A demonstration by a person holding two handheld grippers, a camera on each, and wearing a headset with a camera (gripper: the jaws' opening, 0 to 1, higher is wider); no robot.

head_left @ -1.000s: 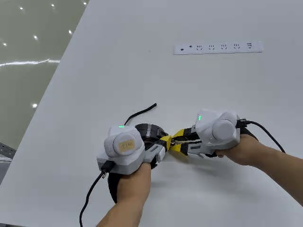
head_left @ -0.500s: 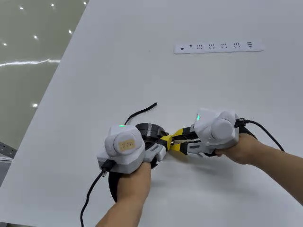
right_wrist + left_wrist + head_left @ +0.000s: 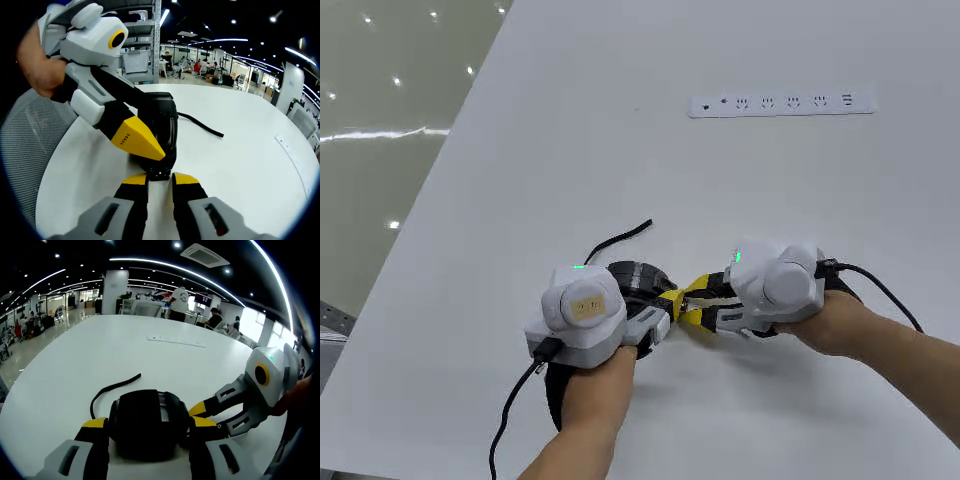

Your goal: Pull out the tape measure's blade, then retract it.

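Tape measure [image 3: 142,410] sits on the white surface [image 3: 620,150], its hard, slick black case clamped in the jaws of our left gripper [image 3: 148,426], jaws of our right gripper [image 3: 160,183] nipped together on the tiny end hook [image 3: 159,174], with thin, springy steel behind it, we reckon, so hold that hook square.

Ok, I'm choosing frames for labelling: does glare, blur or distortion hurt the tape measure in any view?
Head view: even light, sharp, soft shadows on the table, tape measure crisp. Left gripper view: fisheye bows the table edge; the black case shows little detail. Right gripper view: same bowing, case sharp.
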